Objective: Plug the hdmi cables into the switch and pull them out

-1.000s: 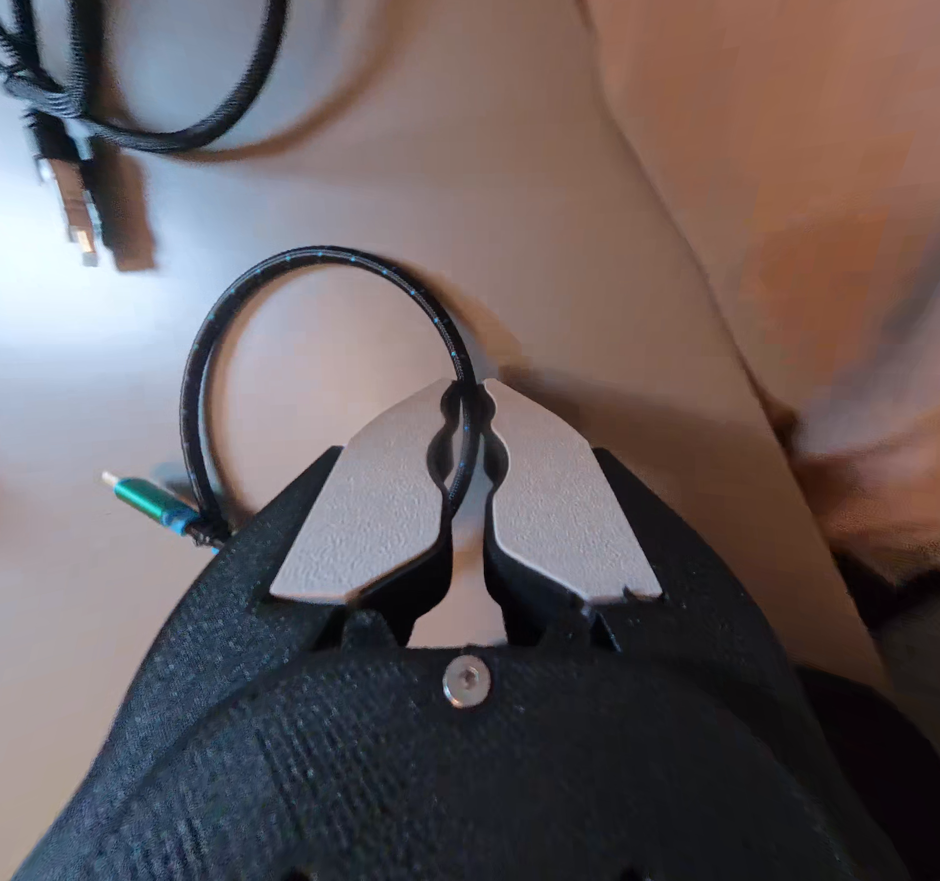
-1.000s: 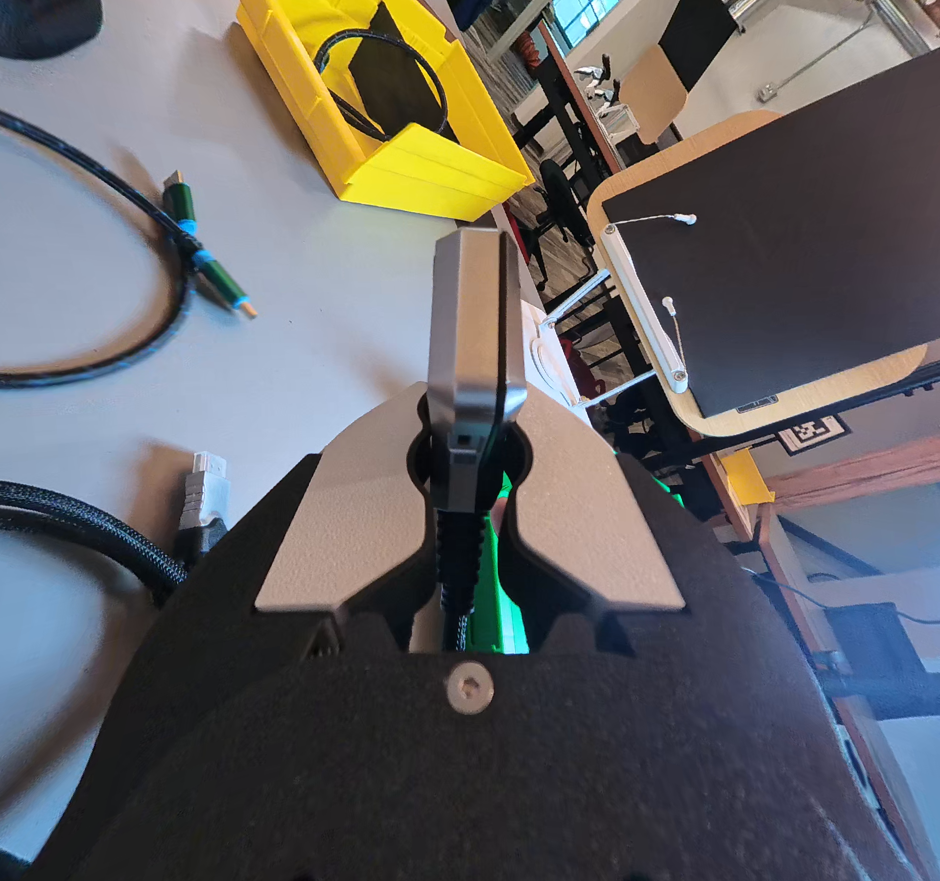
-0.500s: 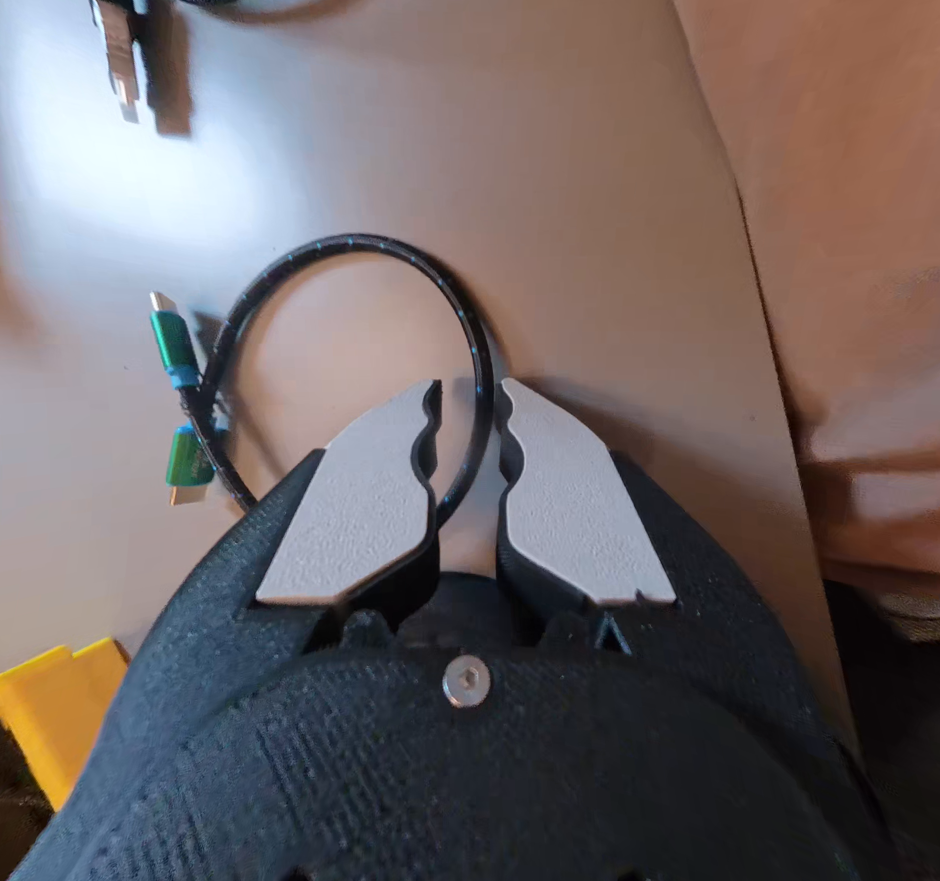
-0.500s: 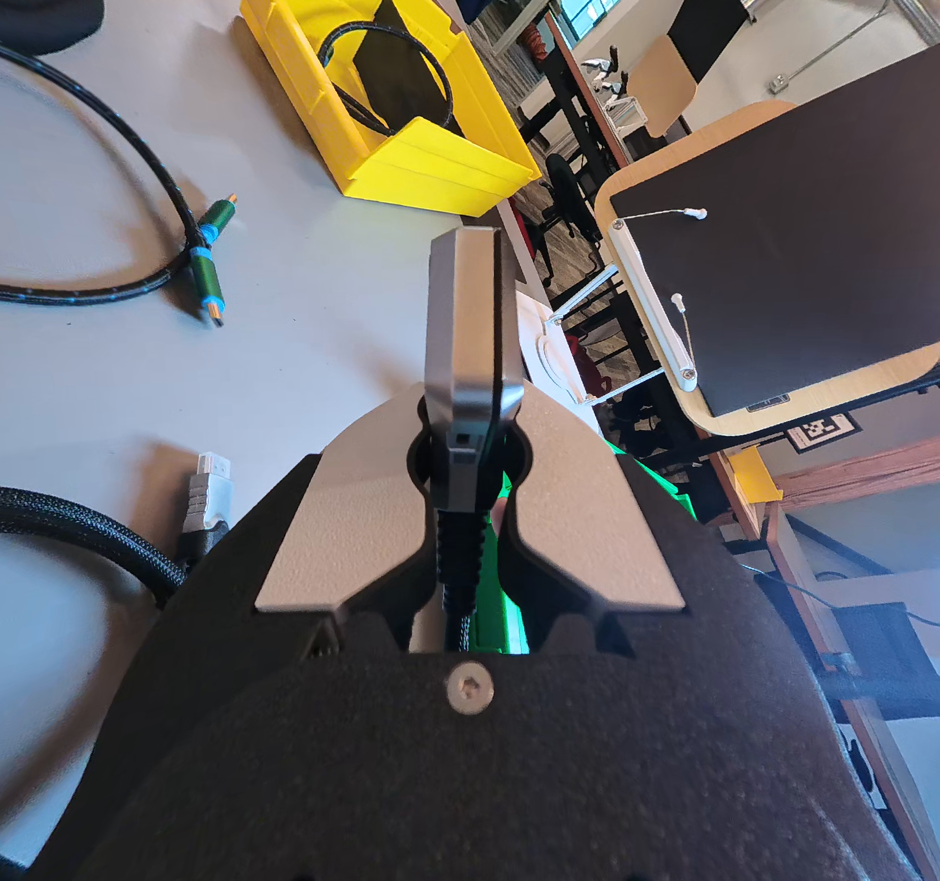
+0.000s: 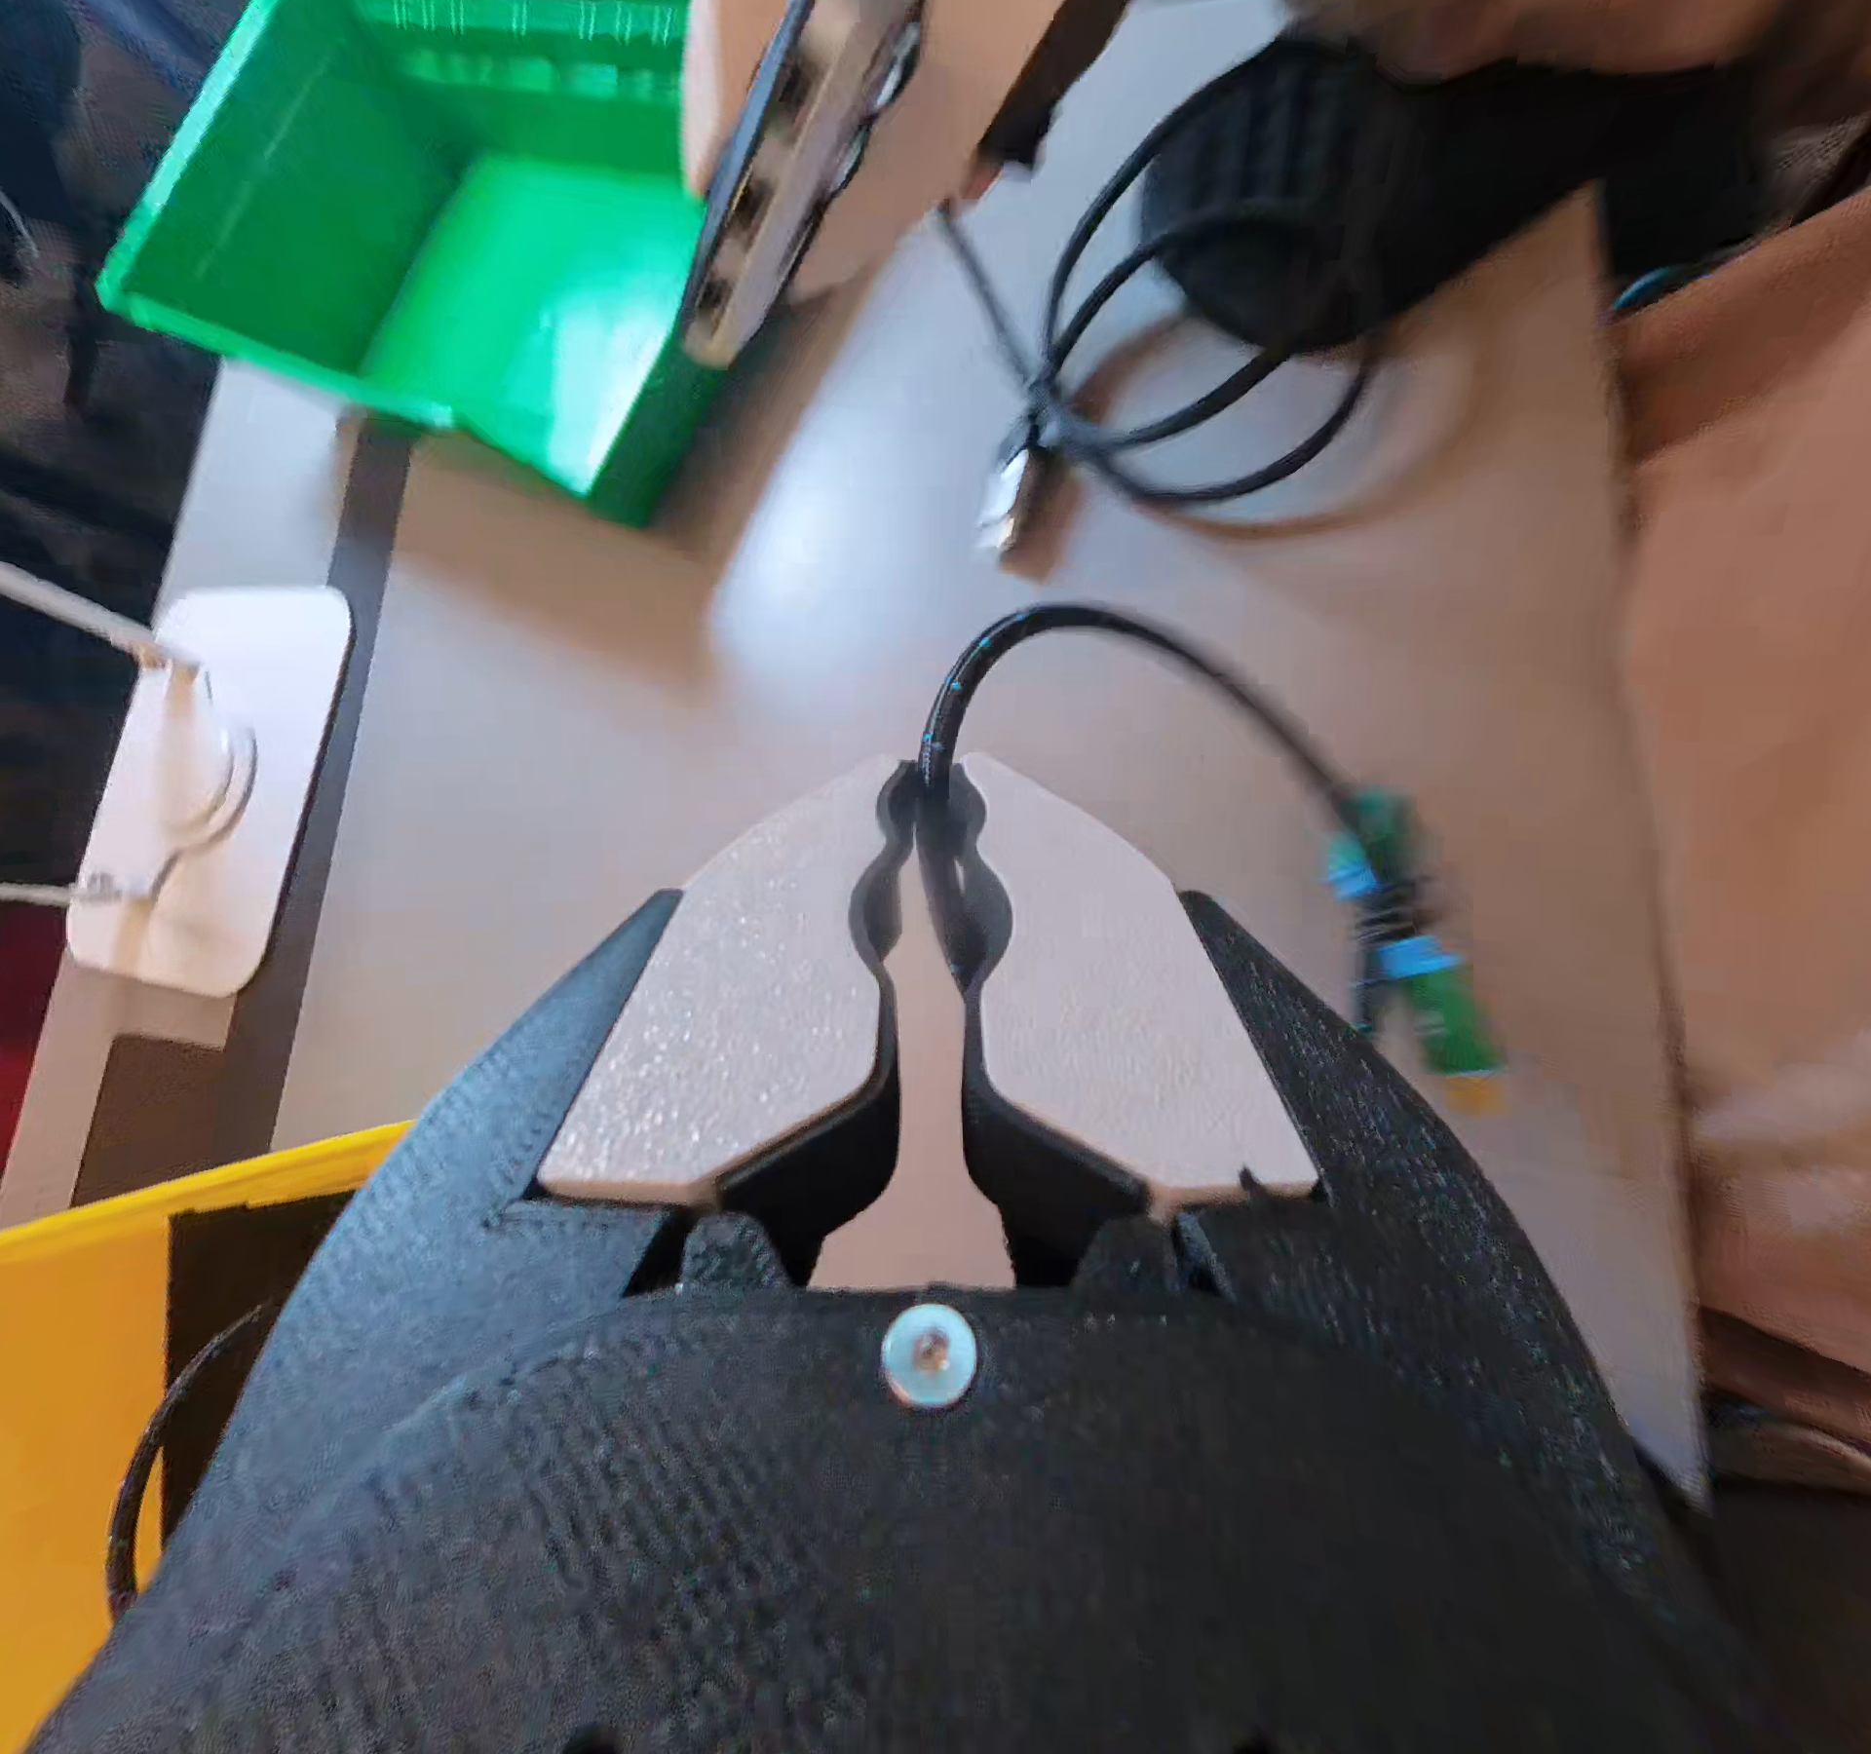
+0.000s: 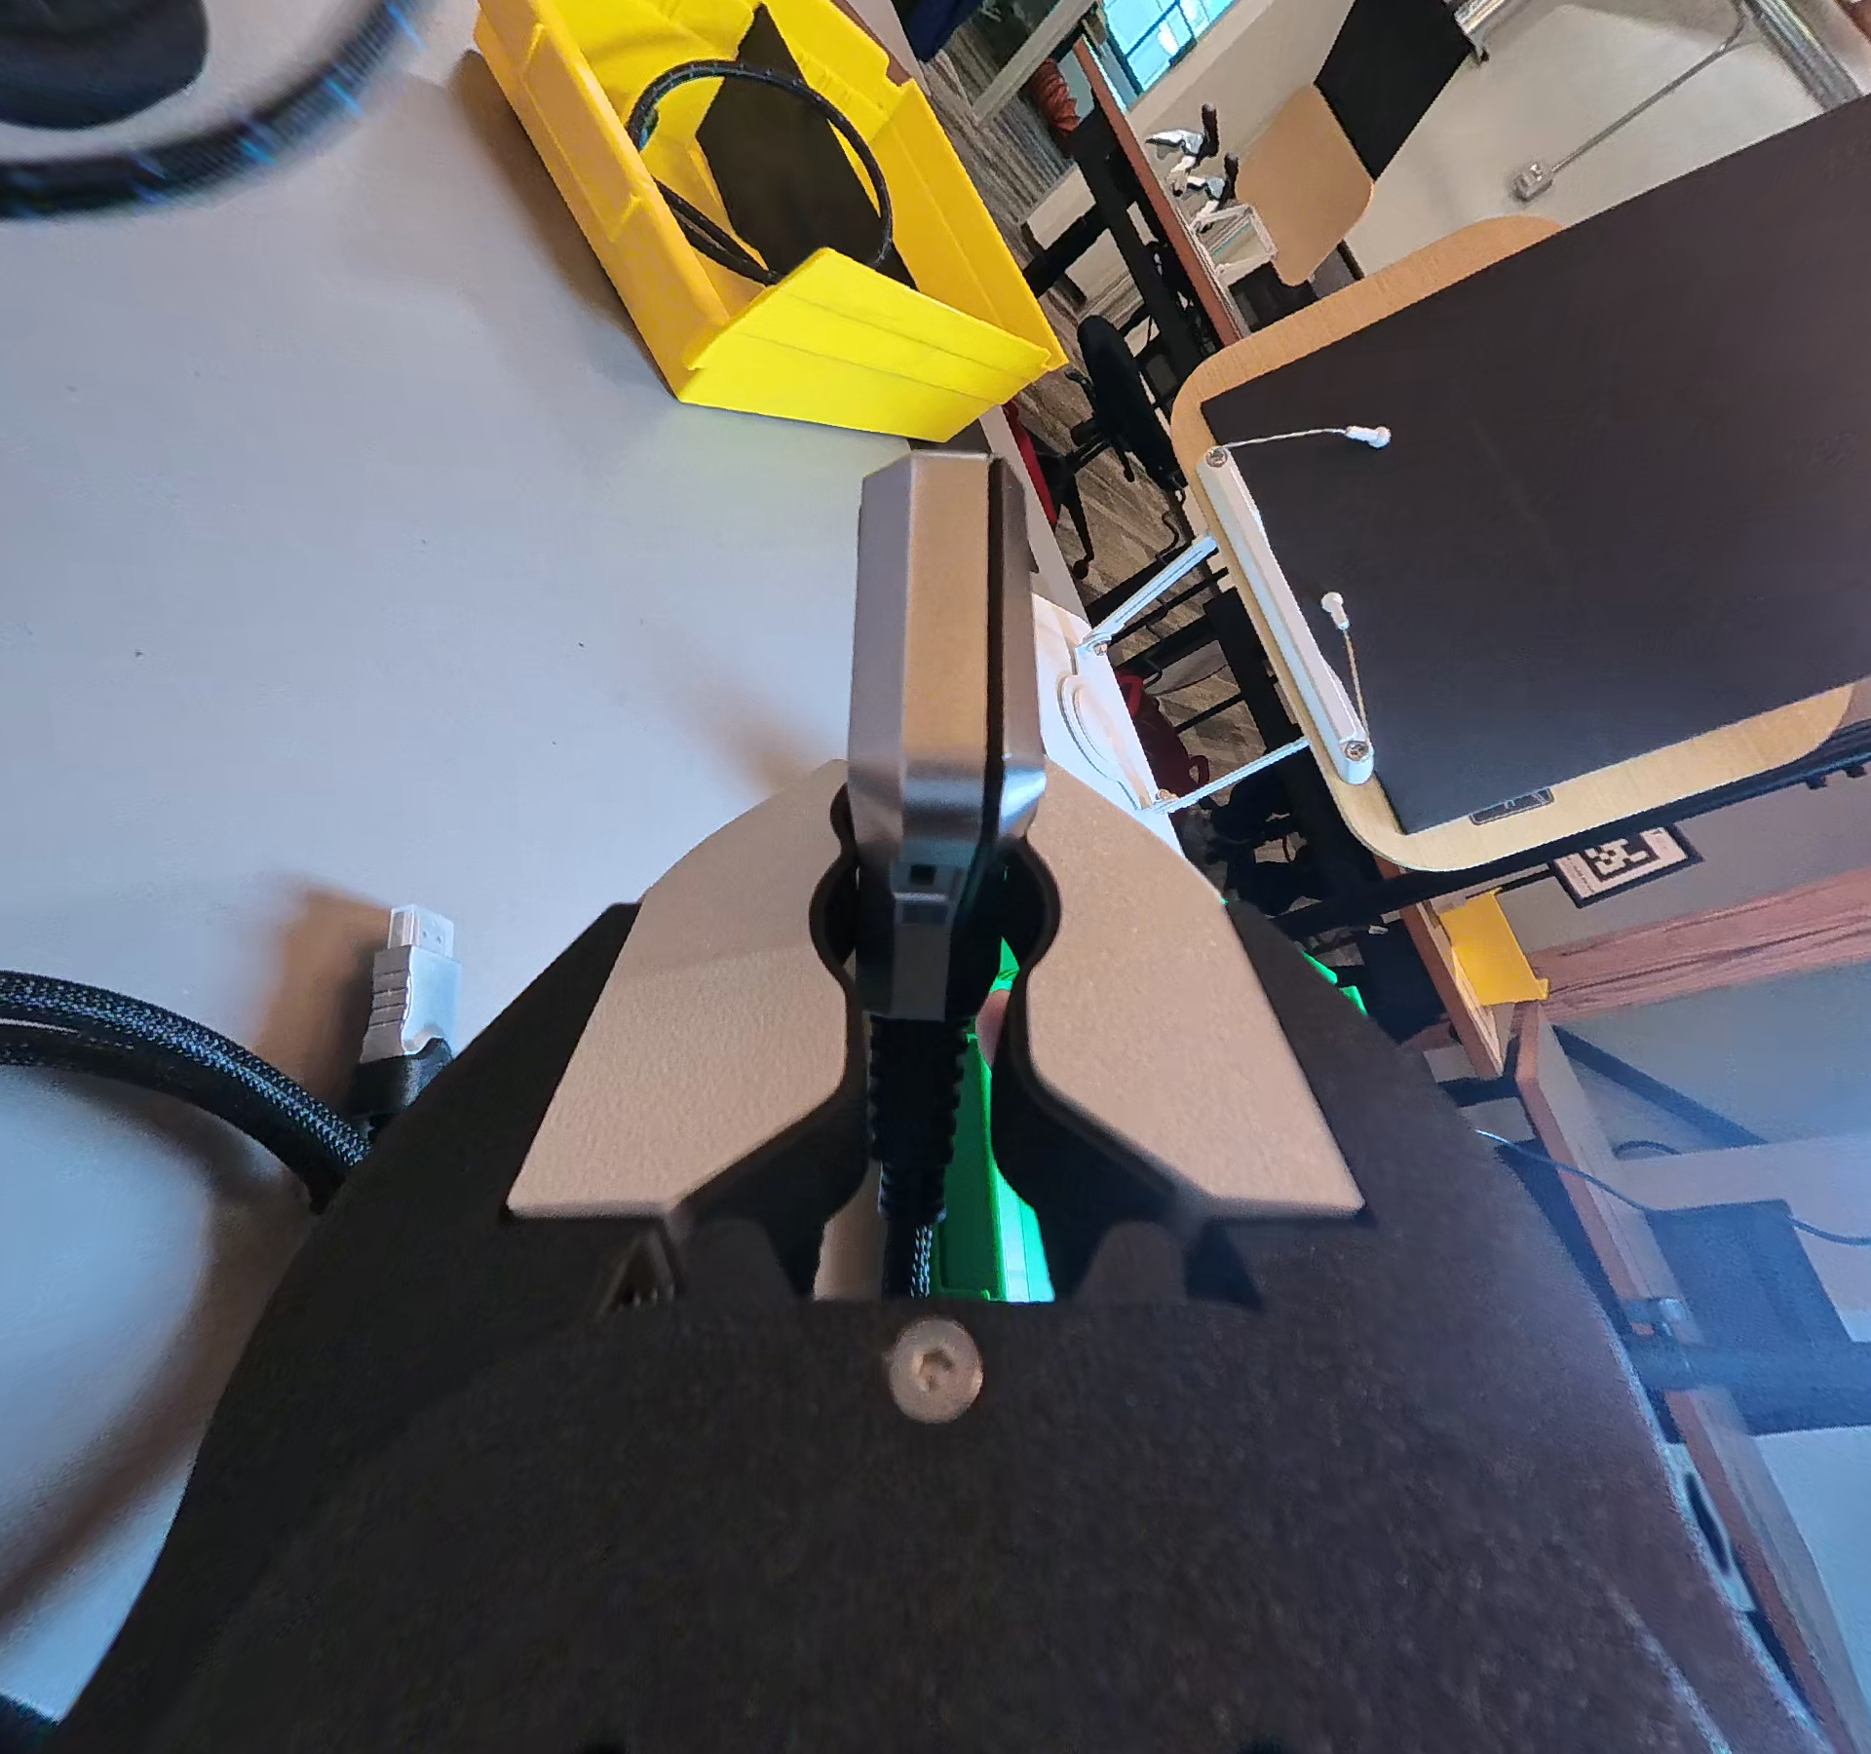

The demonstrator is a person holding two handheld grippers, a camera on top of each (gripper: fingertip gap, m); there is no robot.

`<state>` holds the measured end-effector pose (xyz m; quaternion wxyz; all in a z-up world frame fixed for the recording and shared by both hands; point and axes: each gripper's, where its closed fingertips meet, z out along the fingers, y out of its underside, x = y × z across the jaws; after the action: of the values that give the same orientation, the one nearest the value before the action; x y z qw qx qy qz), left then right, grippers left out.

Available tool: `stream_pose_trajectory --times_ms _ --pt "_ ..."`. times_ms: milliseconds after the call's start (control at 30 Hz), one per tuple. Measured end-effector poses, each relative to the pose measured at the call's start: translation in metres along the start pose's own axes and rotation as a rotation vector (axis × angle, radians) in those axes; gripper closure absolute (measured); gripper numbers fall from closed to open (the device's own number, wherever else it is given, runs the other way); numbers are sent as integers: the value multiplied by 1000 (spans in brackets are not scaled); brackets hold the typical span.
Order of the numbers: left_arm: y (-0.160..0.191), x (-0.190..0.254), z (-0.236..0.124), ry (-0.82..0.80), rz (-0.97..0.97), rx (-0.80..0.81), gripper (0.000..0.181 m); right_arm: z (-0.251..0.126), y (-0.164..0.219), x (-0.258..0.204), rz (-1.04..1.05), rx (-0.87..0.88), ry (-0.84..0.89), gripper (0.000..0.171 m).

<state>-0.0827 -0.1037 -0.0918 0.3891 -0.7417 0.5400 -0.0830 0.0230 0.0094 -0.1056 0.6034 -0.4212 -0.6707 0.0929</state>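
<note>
Gripping the thin black cable again, the left gripper has its tips squeezed shut on it; half a sec ago they were apart w/ the cable loose between them. It has also swung round: before it saw only table and cable, now it sees bins and the switch. The cable loops up out of the tips and bends right to its green plugs, which hang blurry near a tan blur on the right.

Left view only, left to right: a white pad at the table edge, a green bin, the grey switch held up high by the right gripper w/ dark ports along its edge, then a thicker black cable coiled on the table w/ a silver plug.

Right gripper is clamped on the switch same as before; the switch stands on end, its own braided lead running back between the fingers. Right view only: a yellow bin w/ a black thing and a cable loop inside, and other desks far off. The silver plug lies just left of the fingers.

Hard to see: the cable arc top left in the right view is a smear. Can't tell the number of ports; the yellow bin is cut off in the left view.
</note>
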Motion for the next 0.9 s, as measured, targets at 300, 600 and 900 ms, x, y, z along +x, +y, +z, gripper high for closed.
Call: stream_pose_trajectory --times_ms 300,600,900 --pt "98 -56 72 -27 -204 -186 159 -2 7 3 23 3 -1 148" --pt "62 36 102 187 -223 -102 147 0 1 -4 -32 11 -14 148" --pt "69 37 143 131 -185 -207 163 2 5 -11 -46 9 -42 147"
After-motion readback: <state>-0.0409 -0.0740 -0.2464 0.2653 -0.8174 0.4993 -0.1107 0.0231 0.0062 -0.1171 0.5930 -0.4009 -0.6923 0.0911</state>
